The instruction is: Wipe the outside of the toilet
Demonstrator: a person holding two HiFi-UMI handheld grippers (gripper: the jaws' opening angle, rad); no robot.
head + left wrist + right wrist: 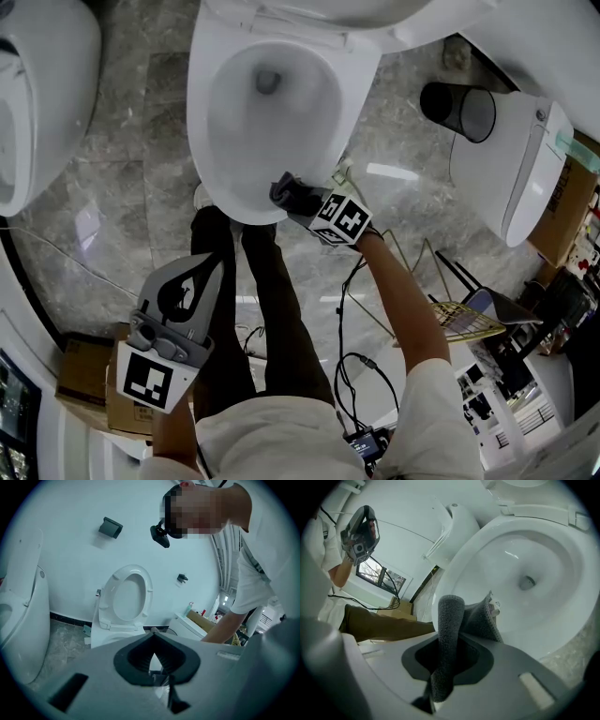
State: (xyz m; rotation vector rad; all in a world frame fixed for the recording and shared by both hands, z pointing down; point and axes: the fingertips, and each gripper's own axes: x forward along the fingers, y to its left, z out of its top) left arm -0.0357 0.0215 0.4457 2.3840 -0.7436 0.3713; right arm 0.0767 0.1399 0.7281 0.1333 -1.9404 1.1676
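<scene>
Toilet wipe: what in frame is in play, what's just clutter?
In play:
- toilet
- grey cloth, clamped in the right gripper at the bowl's front rim
- left gripper, shut on nothing, away from the bowl

Clutter:
- black bin
- second toilet, at right
- white fixture, at left
- cardboard boxes

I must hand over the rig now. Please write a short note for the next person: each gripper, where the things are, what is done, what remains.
Left gripper: shut, empty, held back near the person's legs, apart from the toilet.
Right gripper: shut on the grey cloth, at the bowl's front rim.
Done: cloth is gripped and at the rim. The pictures do not show which parts are already wiped.
Left: probably the bowl's outer sides and base.
</scene>
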